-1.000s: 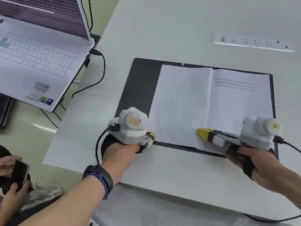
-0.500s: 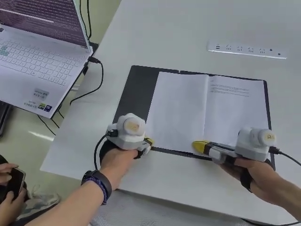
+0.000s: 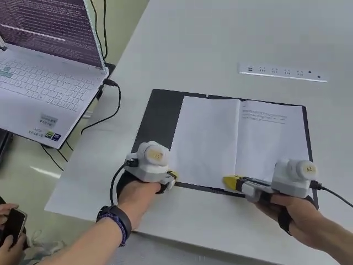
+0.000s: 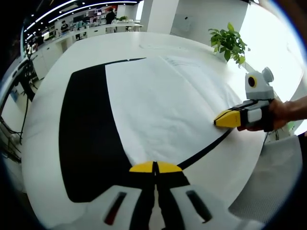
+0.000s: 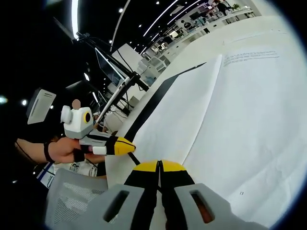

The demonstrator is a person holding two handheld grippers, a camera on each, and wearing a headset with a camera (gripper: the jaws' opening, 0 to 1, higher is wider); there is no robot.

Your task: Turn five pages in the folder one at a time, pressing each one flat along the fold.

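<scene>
Folder lies open near the table's front edge; your left gripper and right gripper sit at its near edge, both with jaws pressed together

We log this as an open-plan office. We sit at a long white table with a laptop, a power strip and a folder of printed sheets. Beyond it we note rows of desks, ceiling light strips, a potted plant and a grey mesh chair.
</scene>
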